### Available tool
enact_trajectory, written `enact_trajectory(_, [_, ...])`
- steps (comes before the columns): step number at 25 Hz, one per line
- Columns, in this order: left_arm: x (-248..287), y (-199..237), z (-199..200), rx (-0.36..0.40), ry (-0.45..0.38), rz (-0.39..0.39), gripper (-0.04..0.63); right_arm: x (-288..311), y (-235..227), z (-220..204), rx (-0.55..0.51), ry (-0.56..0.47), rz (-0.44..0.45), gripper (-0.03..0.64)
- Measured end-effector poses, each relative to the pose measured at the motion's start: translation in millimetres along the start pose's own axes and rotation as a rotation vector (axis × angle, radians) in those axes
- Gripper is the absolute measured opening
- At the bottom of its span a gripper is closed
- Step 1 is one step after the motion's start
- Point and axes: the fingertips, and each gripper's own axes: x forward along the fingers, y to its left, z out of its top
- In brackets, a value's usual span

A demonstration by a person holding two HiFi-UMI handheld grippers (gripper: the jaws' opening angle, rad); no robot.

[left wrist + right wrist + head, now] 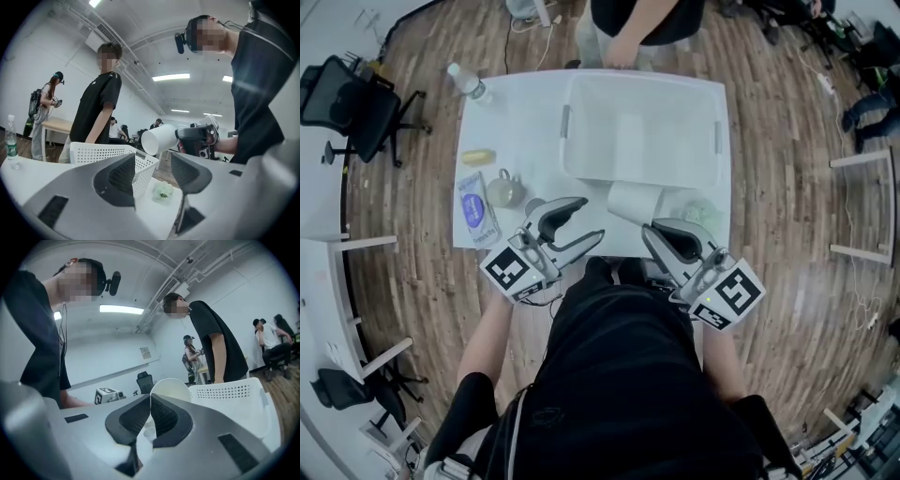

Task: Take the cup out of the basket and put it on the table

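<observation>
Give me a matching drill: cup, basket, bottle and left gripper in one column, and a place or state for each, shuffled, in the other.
1. cup
2. basket
3. bottle
4. left gripper

A. at a far corner of the table
B. open, nothing between its jaws
C. pinched at the rim by the right gripper
D. white, perforated walls, sitting on the table

Pairs: 1-C, 2-D, 3-A, 4-B

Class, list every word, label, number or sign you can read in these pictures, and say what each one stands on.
No text here can be read.
Purple packet: printed, too small to read.
Water bottle: label too blurred to read.
Wall notice: too small to read.
Left marker cube and right marker cube: black-and-white square patterns, no words.
</observation>
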Motion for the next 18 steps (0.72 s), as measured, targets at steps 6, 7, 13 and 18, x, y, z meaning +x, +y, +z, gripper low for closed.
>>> enact_trajectory(6, [-34,5,-5,-0.013,-0.003,0.120,0.221,4,-7,-36,-0.212,0.213,-0.057,0.028])
enact_trajectory(7, [-38,4,-5,-0.011,-0.004,0.134,0.218,6,-8,-46,-0.263,0.270,-0.063,0.028])
enact_trajectory(13, [-51,-6,-12,-0.005,-0.012,0.181,0.181,32,-21,-134,-0.500,0.559,-0.046,0.028])
enact_trajectory(18, [-59,-11,-18,-0.006,-0.019,0.218,0.138,54,-40,-208,-0.600,0.756,-0.008,0.028])
